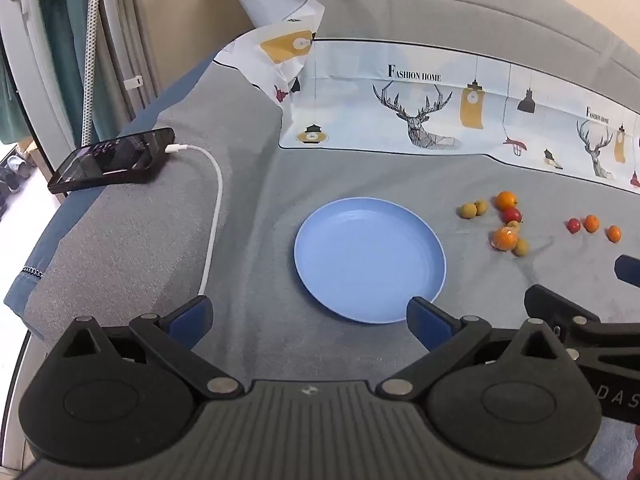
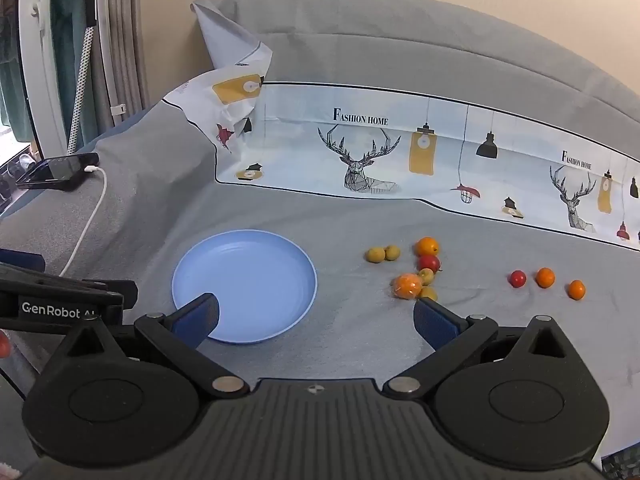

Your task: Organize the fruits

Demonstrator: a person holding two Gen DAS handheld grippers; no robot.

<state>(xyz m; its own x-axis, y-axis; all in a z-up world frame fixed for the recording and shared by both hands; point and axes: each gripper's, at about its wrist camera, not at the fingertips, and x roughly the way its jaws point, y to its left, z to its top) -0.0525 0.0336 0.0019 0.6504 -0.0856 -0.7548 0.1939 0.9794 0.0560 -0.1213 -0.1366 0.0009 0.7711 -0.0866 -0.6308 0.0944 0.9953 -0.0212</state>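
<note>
Right wrist view: both grippers' fingers (image 2: 196, 318) spread, gripping nothing; one finger hides part of the blue plate (image 2: 256, 276).

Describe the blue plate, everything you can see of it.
The blue plate is round, light blue and shallow, with a raised rim and faint concentric rings on its floor; it looks like matte plastic. It lies flat and upright on the grey cloth, with nothing in it. The fruits lie on the cloth to its right, apart from it. In the right wrist view one finger of the right gripper overlaps its near edge; whether it touches cannot be told.
</note>
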